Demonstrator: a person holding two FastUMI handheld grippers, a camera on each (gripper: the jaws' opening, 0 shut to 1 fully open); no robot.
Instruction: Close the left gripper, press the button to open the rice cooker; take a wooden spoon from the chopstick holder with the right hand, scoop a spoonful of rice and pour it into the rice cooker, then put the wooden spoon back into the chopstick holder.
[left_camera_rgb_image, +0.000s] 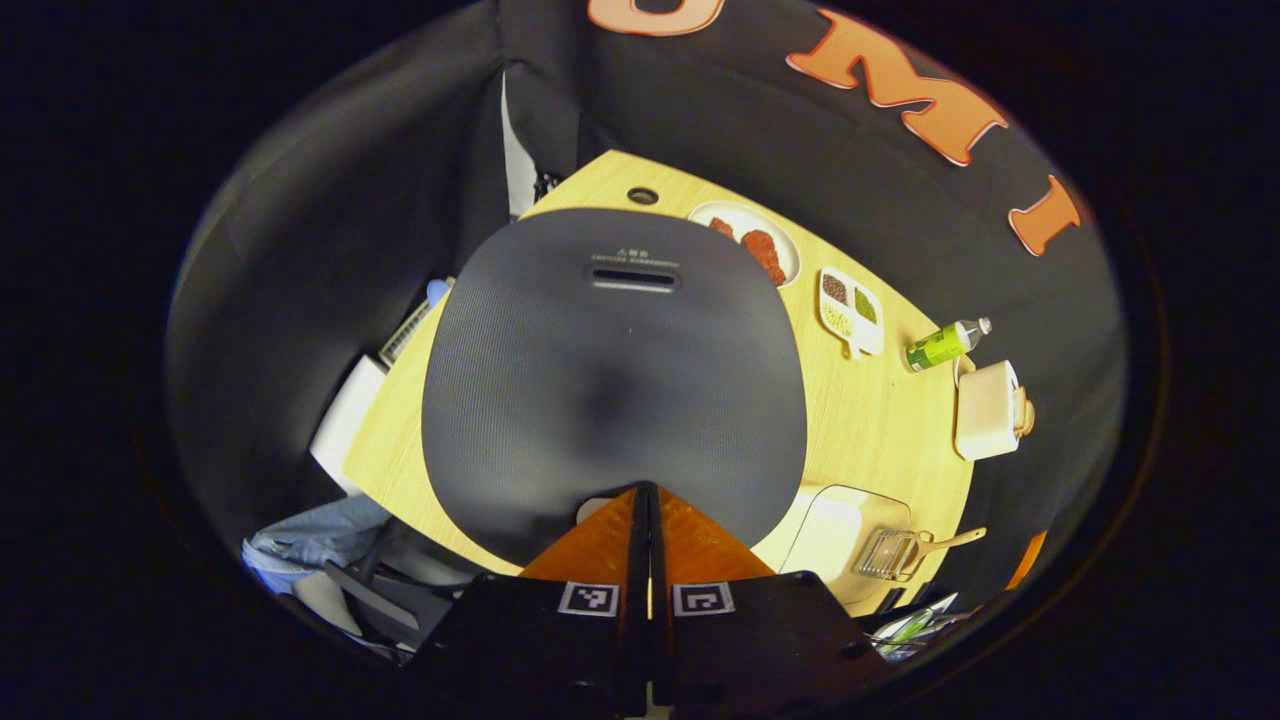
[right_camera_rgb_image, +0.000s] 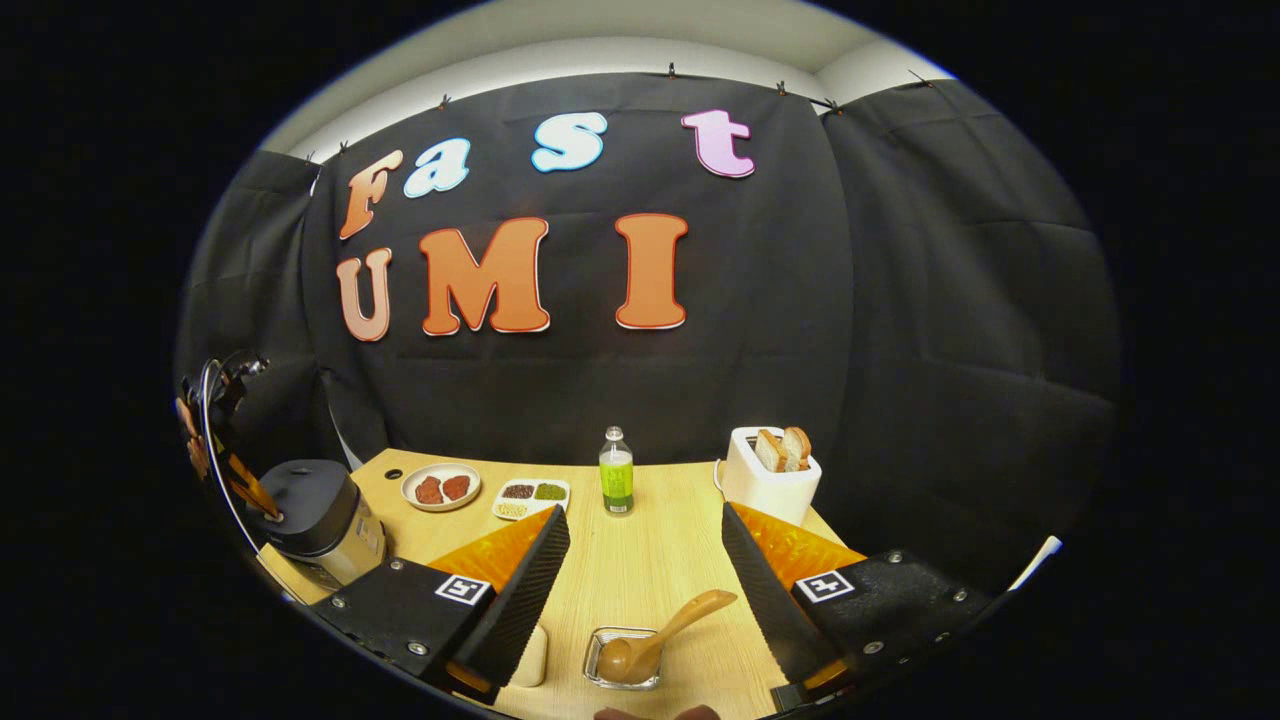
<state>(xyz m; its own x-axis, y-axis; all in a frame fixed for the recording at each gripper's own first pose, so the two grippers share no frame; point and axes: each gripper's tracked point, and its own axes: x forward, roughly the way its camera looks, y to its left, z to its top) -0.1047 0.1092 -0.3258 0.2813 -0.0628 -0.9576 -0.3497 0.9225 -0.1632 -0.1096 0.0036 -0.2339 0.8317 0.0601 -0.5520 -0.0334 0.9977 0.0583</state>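
Note:
The dark grey rice cooker lies right under my left gripper, lid down, a slot-shaped recess at its far side. This gripper's fingers are shut together with nothing between them, tips at the lid's near edge. In the right gripper view the cooker stands at the table's left with the left gripper on top of it. A wooden spoon rests bowl-down in a clear holder. My right gripper hangs open just above and behind it. The spoon also shows in its holder.
On the wooden table stand a green-labelled bottle, a white toaster with bread, a plate of red food and a divided dish. A white container sits beside the holder. A person's legs show below the table edge.

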